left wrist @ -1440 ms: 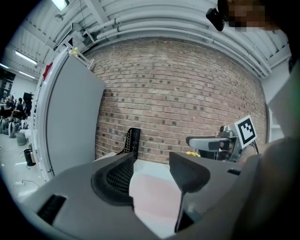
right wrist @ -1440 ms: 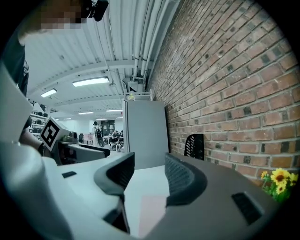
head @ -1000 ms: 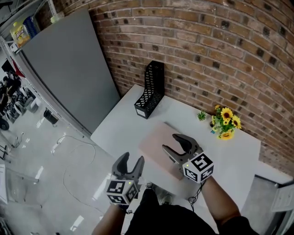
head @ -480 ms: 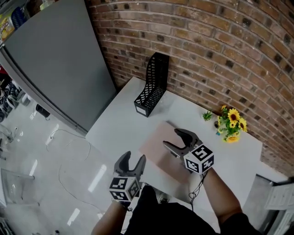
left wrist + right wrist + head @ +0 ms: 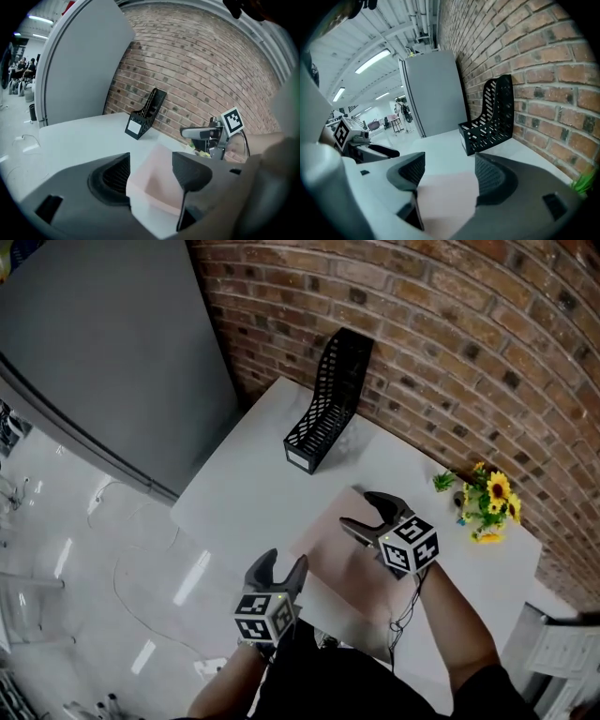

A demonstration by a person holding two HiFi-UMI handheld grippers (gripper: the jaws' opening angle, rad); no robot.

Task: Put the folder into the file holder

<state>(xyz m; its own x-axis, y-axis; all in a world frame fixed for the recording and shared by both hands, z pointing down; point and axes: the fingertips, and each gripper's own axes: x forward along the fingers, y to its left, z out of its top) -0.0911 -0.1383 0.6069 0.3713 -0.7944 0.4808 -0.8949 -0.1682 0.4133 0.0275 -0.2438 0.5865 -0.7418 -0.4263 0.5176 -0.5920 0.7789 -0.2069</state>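
Note:
A pale pink folder point(image 5: 337, 554) lies flat on the white table point(image 5: 253, 488). The black mesh file holder point(image 5: 333, 399) stands upright and empty at the far edge, against the brick wall. My right gripper point(image 5: 364, 512) hovers over the folder's far part, its jaws opening and gripping nothing. My left gripper point(image 5: 284, 564) is at the table's near edge by the folder's near corner, jaws also opening and empty. In the left gripper view the folder point(image 5: 157, 180) shows beyond the jaws, with the holder point(image 5: 145, 115) farther off. The right gripper view looks over the folder point(image 5: 447, 199) toward the holder point(image 5: 490, 122).
A small pot of yellow flowers point(image 5: 492, 502) stands at the table's far right by the brick wall point(image 5: 450, 324). A tall grey panel point(image 5: 103, 343) stands left of the table, with pale floor point(image 5: 66, 559) below it.
My right gripper's jaws have spread wider. The view has shifted, so the holder and table sit differently in the picture. The folder lies where it was.

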